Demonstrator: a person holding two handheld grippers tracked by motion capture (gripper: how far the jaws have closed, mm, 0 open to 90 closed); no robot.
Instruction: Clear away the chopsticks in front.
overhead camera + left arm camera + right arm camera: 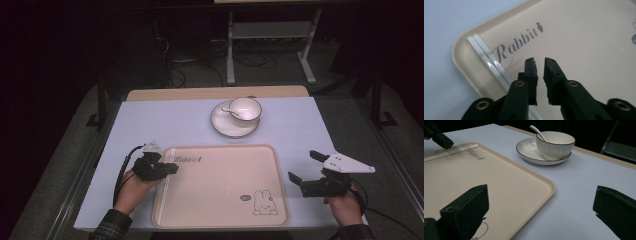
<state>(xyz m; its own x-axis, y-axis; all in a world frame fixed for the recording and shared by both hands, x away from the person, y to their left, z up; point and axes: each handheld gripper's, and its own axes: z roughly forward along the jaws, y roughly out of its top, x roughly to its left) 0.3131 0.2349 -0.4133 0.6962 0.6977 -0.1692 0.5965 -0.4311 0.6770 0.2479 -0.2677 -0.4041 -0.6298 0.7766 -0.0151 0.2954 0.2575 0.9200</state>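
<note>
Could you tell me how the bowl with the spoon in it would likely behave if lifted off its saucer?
The bowl looks glazed ceramic: probably rigid, slippery, breakable. The spoon leans on its rim and may slide out.

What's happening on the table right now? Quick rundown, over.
Left gripper nearly shut, empty, over chopsticks on the tray. Right gripper open, empty, right of tray. Bowl with spoon on plate behind. Nothing in the way.
</note>
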